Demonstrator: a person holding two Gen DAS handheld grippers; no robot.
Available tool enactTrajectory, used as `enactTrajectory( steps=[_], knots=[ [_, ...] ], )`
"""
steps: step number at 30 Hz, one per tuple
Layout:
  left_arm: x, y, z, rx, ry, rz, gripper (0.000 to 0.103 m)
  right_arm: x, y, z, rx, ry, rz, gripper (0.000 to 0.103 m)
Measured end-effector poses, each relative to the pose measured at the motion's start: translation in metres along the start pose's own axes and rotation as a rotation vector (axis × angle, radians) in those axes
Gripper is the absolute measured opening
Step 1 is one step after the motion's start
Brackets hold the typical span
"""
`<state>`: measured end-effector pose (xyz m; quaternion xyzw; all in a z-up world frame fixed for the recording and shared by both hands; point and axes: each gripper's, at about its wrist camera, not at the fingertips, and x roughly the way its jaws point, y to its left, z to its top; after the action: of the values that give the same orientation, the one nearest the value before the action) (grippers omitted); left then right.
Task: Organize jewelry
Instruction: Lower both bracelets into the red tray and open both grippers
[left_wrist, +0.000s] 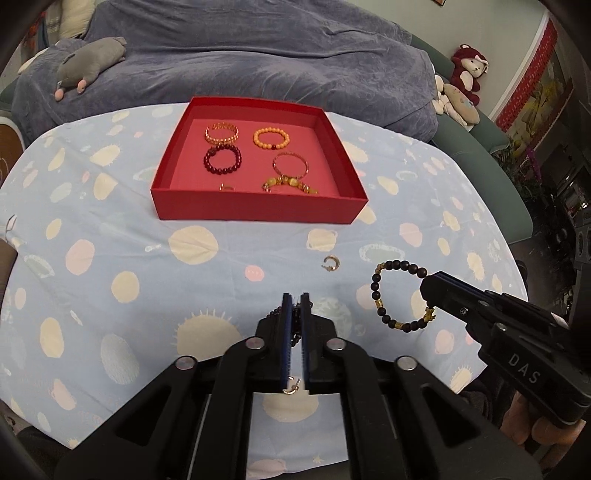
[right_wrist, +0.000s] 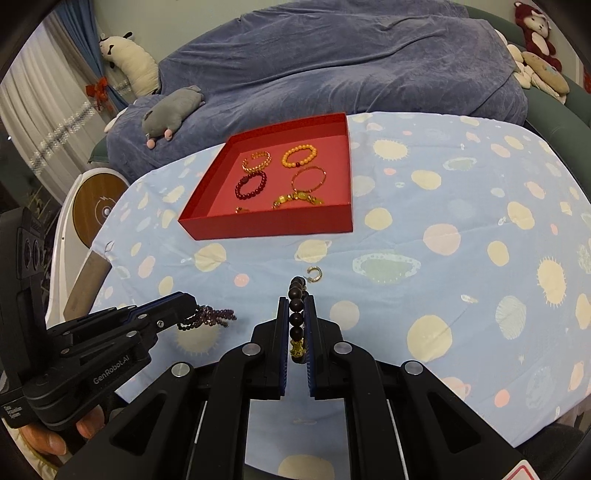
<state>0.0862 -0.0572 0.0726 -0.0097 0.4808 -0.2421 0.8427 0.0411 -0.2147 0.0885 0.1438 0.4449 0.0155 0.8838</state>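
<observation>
While the left gripper (right_wrist: 192, 308) clamps the purple bead strand (right_wrist: 212, 317) and the right gripper (right_wrist: 297, 325) clamps the dark bracelet (left_wrist: 400, 295) above the tablecloth (right_wrist: 443, 184), either may slip before reaching the red box (right_wrist: 266, 225).

Table (left_wrist: 110, 229) w/ planet-print blue cloth. On it: red tray (left_wrist: 258, 212) toward the far side; gold earring (left_wrist: 331, 263) nearer; a second earring (left_wrist: 290, 386) at near edge.
</observation>
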Motion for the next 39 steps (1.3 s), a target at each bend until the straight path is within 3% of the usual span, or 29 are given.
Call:
enactTrajectory(
  steps=[12, 20, 29, 39],
  knots=[
    [-0.005, 0.008, 0.097, 0.041, -0.1, -0.007, 0.003, 0.02, 0.024, 0.092, -0.056, -0.075, 0.07, 0.008],
    [0.034, 0.026, 0.156, 0.031, -0.105, -0.004, 0.003, 0.076, 0.032, 0.146, -0.045, -0.055, 0.124, 0.008],
    [0.1, 0.049, 0.167, 0.025, -0.026, 0.03, 0.003, 0.151, 0.02, 0.161, -0.023, 0.033, 0.124, 0.008],
    [0.141, 0.074, 0.155, -0.002, 0.036, 0.068, 0.004, 0.203, -0.004, 0.156, -0.049, 0.106, 0.023, 0.008]
  ],
)
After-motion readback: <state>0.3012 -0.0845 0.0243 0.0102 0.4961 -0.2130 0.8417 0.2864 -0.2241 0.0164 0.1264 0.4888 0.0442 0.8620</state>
